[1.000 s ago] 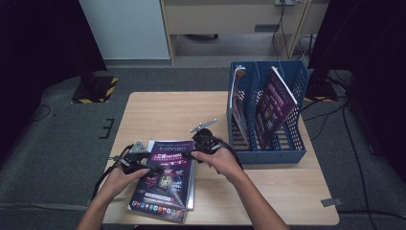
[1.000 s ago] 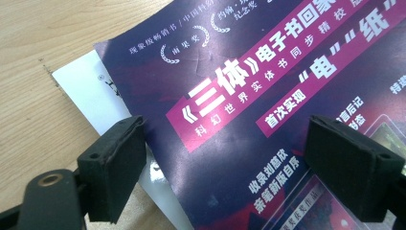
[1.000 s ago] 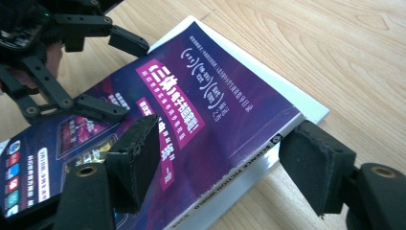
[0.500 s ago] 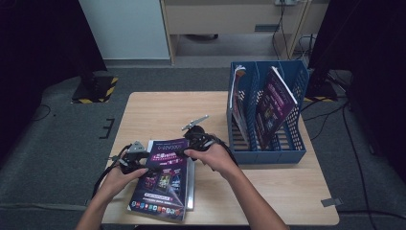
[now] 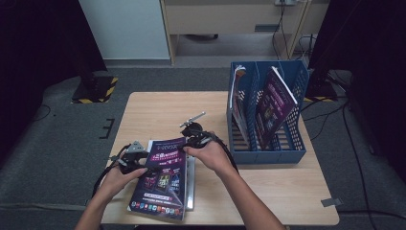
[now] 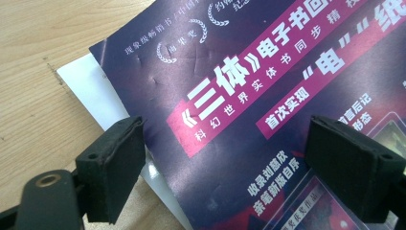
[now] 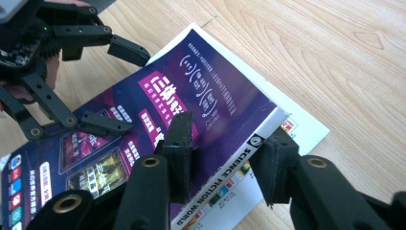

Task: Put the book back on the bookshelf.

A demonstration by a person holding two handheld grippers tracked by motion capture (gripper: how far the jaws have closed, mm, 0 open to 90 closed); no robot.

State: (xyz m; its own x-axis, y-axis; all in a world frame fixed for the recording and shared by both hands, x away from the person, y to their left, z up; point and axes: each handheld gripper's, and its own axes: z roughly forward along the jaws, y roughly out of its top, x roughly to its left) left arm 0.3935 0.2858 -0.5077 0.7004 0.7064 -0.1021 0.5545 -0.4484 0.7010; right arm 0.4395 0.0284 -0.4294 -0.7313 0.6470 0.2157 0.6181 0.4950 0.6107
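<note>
- Magazine (image 5: 165, 179): purple cover with white and pink print; topmost of a small stack lying flat on the front left part of the wooden desk (image 5: 158, 115). A white-edged magazine (image 7: 306, 125) beneath it shows along its right side and far end.
- Left tongs (image 5: 143, 165): held at the left edge of the purple magazine. In the left gripper view the two black pads (image 6: 112, 167) stand wide apart above the cover, one over its left edge, the other over the printed middle; neither presses on it.
- Right tongs (image 5: 189, 143): held at the far right corner of the same magazine. Their jaws have just been closing. In the right gripper view one pad (image 7: 179, 143) lies on the cover and the other stands just outside the spine, so the spine edge sits between them; whether both pads already press on it cannot be told.
- Blue file rack (image 5: 292, 153): stands on the right part of the desk, well apart from the stack, with magazines (image 5: 273, 108) leaning upright in its compartments.
</note>
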